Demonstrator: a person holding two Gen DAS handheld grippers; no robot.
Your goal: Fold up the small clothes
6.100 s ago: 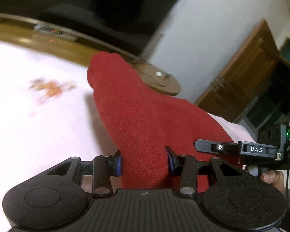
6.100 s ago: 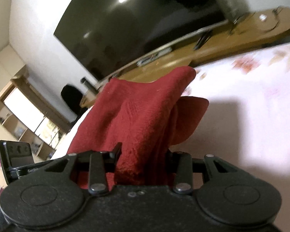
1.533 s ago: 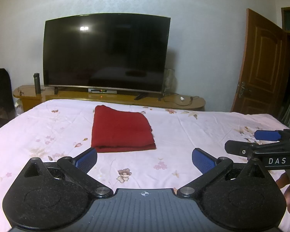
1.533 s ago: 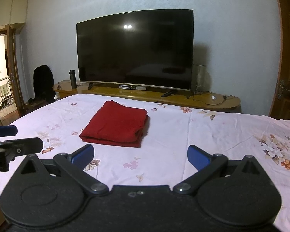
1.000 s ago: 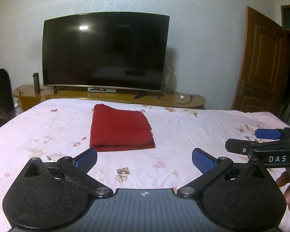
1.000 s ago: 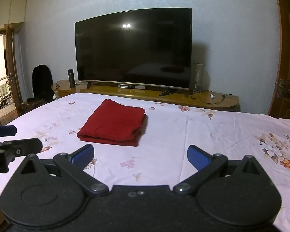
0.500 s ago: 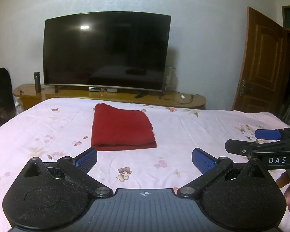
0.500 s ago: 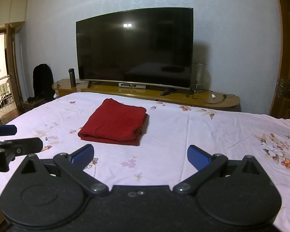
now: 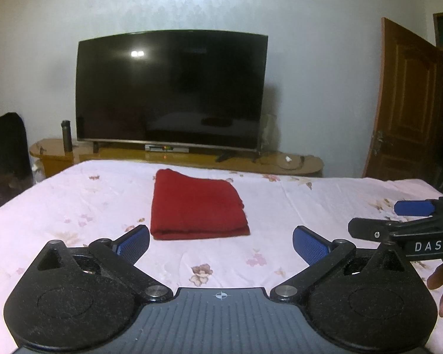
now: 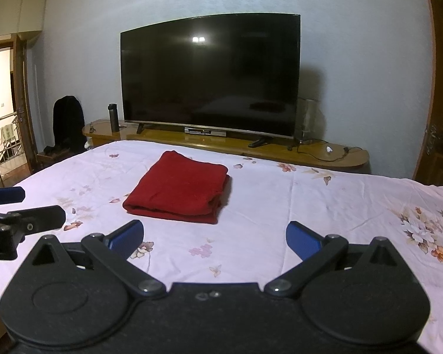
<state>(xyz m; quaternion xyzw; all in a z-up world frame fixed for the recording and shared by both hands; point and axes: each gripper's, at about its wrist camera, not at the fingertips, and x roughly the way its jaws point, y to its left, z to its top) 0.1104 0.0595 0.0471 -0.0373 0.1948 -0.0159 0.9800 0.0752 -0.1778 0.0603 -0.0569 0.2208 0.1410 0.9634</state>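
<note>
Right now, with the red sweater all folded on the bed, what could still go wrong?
Probably not much. The red knit garment lies folded on the floral bedsheet, and both the left gripper and the right gripper are open and well back from it. Two small risks:
1. Its right edge shows loose stacked layers that could slide apart if nudged.
2. The soft bed may let the fold slump if someone leans nearby.
</note>
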